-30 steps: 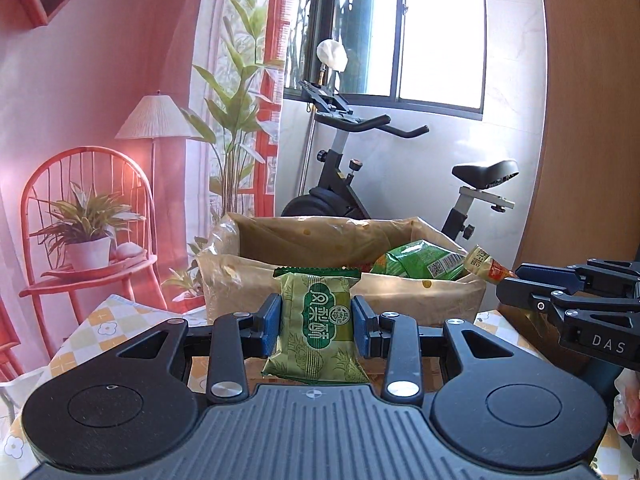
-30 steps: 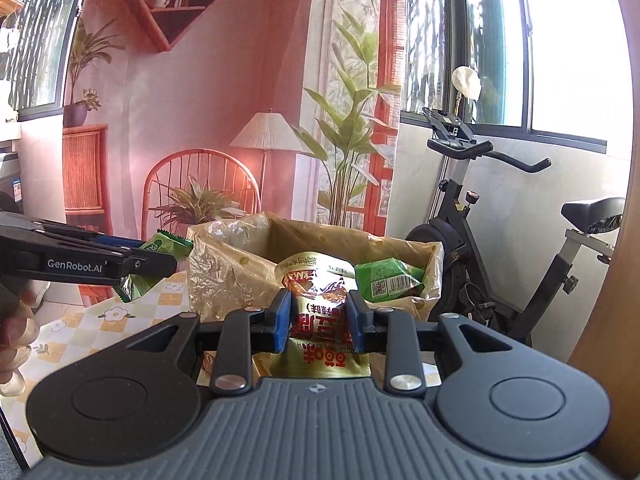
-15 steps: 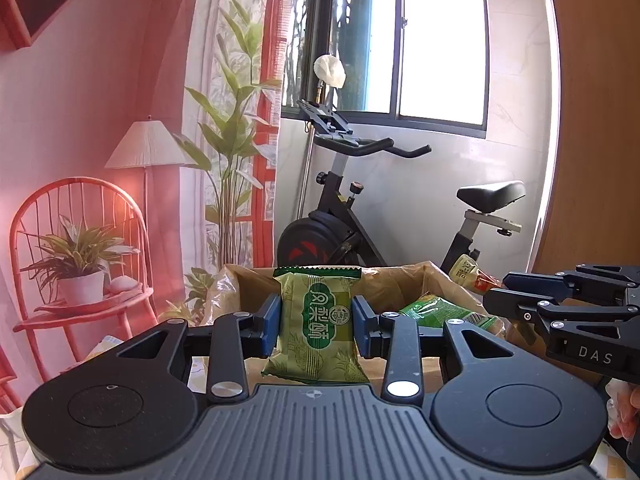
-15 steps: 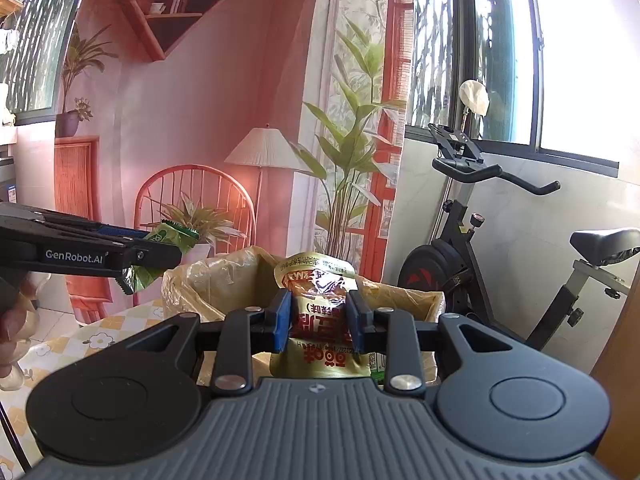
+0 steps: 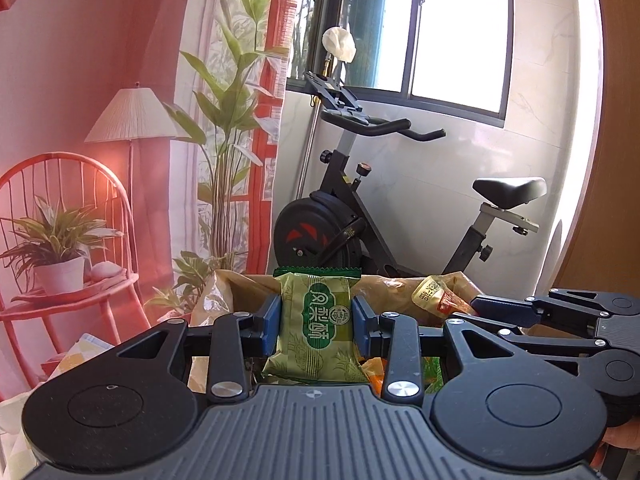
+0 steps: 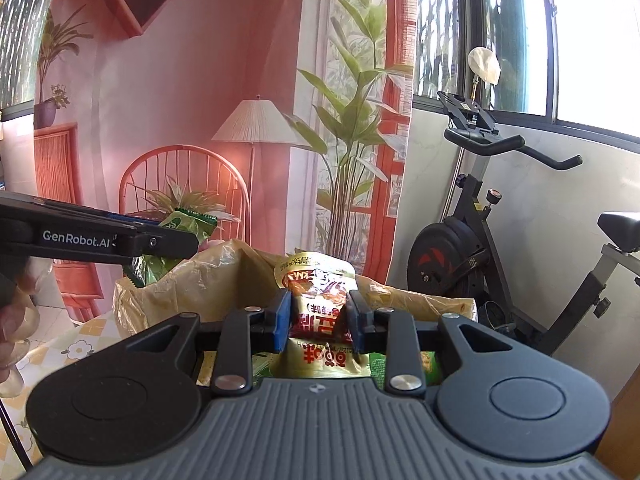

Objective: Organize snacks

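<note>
My left gripper (image 5: pixel 317 322) is shut on a green snack packet (image 5: pixel 316 328), held upright over the near edge of a box lined with a yellowish plastic bag (image 5: pixel 224 300). My right gripper (image 6: pixel 319 318) is shut on a gold and red snack pouch (image 6: pixel 318 280), also above the bag-lined box (image 6: pixel 200 292). In the left wrist view the right gripper (image 5: pixel 474 305) comes in from the right with the gold pouch (image 5: pixel 434 298). From the left of the right wrist view enters the left gripper (image 6: pixel 188 242) carrying the green packet (image 6: pixel 188 226). More green packets (image 6: pixel 430 366) lie inside the box.
The box stands on a tablecloth with yellow checks and flowers (image 6: pixel 76 348). Behind it are a printed backdrop with a red chair (image 5: pixel 68 216) and lamp, and a black exercise bike (image 5: pixel 360 216) under a window. A wooden panel (image 5: pixel 616 200) rises at the right.
Both grippers have moved forward toward the box with their snacks still held. The box now sits lower and closer in both views, and less of its inside shows.
</note>
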A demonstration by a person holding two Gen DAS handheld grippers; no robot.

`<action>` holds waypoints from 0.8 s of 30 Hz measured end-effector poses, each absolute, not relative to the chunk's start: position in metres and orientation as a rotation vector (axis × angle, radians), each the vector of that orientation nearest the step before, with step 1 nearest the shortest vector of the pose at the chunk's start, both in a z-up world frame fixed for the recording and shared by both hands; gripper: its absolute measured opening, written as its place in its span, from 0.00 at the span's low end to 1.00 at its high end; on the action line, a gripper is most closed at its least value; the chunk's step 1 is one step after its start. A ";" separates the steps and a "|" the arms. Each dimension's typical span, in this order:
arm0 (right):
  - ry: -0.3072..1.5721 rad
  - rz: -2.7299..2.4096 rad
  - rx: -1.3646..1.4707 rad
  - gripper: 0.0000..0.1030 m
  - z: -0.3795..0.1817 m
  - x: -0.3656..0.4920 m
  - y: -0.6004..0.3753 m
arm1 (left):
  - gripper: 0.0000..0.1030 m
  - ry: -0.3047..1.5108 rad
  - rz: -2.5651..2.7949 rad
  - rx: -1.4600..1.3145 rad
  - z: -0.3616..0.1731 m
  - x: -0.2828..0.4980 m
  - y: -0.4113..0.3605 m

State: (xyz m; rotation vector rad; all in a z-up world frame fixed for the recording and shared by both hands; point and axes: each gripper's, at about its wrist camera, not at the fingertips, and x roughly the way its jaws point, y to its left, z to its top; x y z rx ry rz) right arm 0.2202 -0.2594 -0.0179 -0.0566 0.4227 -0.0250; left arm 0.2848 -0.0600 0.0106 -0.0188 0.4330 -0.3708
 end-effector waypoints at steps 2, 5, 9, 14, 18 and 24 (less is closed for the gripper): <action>0.448 -0.024 -0.033 0.31 -0.025 0.229 -0.261 | 0.38 0.450 -0.371 -0.010 0.006 0.291 -0.062; 0.479 -0.022 -0.008 0.32 -0.034 0.238 -0.263 | 0.38 0.472 -0.365 0.010 -0.002 0.299 -0.064; 0.511 -0.024 0.006 0.41 -0.038 0.244 -0.261 | 0.44 0.476 -0.366 0.014 -0.003 0.302 -0.062; 0.522 -0.045 0.030 0.60 -0.030 0.241 -0.260 | 0.72 0.454 -0.364 0.011 0.006 0.294 -0.056; 0.506 -0.068 0.054 0.86 -0.015 0.227 -0.258 | 0.86 0.444 -0.359 0.012 0.019 0.280 -0.051; 0.472 -0.123 0.084 0.98 0.008 0.195 -0.250 | 0.89 0.395 -0.345 0.038 0.044 0.244 -0.047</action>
